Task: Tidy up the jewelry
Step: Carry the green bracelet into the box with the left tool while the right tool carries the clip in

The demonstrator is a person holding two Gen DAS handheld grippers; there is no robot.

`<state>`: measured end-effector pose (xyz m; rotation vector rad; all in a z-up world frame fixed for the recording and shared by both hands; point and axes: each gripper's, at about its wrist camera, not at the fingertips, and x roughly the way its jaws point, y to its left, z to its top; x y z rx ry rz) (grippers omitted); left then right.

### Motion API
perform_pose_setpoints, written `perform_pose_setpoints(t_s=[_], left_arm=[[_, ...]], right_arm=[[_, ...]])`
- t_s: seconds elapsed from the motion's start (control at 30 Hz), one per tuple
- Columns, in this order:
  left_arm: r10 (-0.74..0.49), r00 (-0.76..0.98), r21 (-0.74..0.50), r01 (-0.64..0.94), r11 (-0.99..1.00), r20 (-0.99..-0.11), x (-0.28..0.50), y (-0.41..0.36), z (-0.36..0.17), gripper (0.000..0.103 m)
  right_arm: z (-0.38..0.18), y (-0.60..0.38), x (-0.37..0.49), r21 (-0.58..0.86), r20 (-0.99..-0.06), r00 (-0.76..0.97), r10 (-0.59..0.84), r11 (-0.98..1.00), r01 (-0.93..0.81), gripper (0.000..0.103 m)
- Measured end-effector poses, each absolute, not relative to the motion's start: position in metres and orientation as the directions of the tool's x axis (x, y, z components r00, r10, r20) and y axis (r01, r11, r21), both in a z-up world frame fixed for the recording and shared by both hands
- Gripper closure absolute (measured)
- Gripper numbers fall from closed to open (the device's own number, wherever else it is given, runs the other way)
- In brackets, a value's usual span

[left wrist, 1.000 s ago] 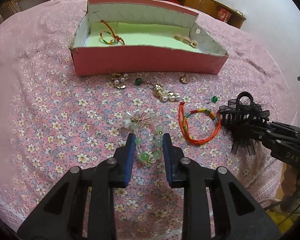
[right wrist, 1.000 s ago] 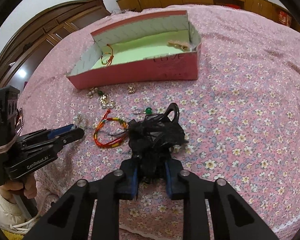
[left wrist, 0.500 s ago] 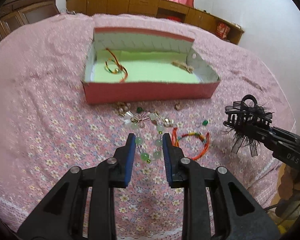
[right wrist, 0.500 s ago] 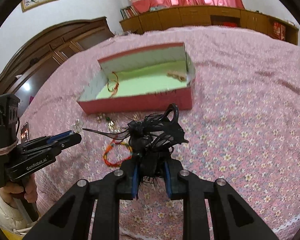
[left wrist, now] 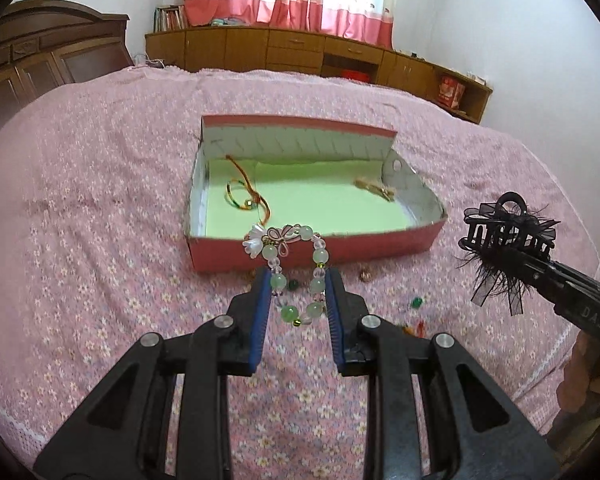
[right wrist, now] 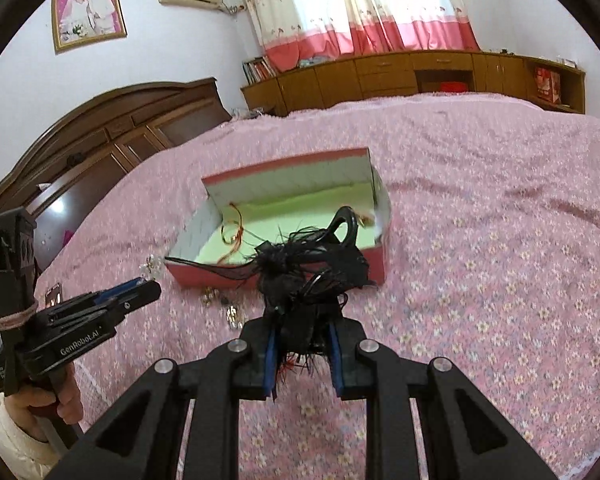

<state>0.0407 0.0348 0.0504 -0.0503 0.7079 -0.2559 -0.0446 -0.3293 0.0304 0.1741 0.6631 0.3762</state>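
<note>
My left gripper (left wrist: 298, 280) is shut on a green bead bracelet (left wrist: 321, 256) with a white flower charm, held above the bedspread in front of the pink box (left wrist: 380, 248). The box has a green floor; a red-gold cord bracelet (left wrist: 246, 196) and a gold clip (left wrist: 374, 188) lie in it. My right gripper (right wrist: 302, 332) is shut on a black feathered hair claw (right wrist: 312, 264), lifted in front of the box (right wrist: 196, 276). Seen from the left wrist, the hair claw (left wrist: 504, 228) hangs at the right in the right gripper (left wrist: 516, 256). The left gripper (right wrist: 148, 290) shows at the left of the right wrist view.
Small earrings (right wrist: 220, 300), a green bead pin (left wrist: 416, 302) and part of a coloured braided bracelet (left wrist: 414, 328) lie on the pink floral bedspread (left wrist: 80, 240) before the box. A wooden headboard (right wrist: 100, 128) stands left, low cabinets (left wrist: 300, 50) behind. A hand (right wrist: 60, 400) holds the left gripper.
Both grippers have risen off the bedspread, the left with the bead bracelet and the right with the hair claw. Both views have tipped up, showing more of the room.
</note>
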Motion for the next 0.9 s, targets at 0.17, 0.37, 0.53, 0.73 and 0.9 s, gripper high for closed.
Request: perform_pose_setpoints(t_s=[0.17, 0.37, 0.53, 0.73, 0.9], left_arm=[[-0.236, 0.760, -0.116, 0.208, 0.971, -0.606, 0.053, 0.032, 0.056, 0.084], [-0.212, 0.794, -0.099, 0.190, 0.977, -0.569, 0.074, 0.030, 0.061, 0.084], [-0.189, 0.812, -0.077, 0.176, 0.981, -0.553, 0.096, 0.030, 0.063, 0.084], [-0.164, 0.803, -0.055, 0.162, 0.985, -0.573, 0.120, 0.031, 0.055, 0.084], [-0.163, 0.774, -0.068, 0.153, 0.986, -0.612, 0.139, 0.033, 0.044, 0.084]], right_arm=[[0.037, -0.325, -0.031, 0.279, -0.521, 0.758, 0.392, 0.918, -0.283, 0.080], [0.045, -0.320, -0.010, 0.251, -0.473, 0.796, 0.377, 0.924, -0.289, 0.080], [0.047, -0.318, 0.009, 0.228, -0.458, 0.814, 0.357, 0.932, -0.281, 0.080], [0.044, -0.313, 0.036, 0.202, -0.472, 0.815, 0.335, 0.941, -0.270, 0.080], [0.034, -0.307, 0.063, 0.188, -0.514, 0.796, 0.319, 0.947, -0.259, 0.080]])
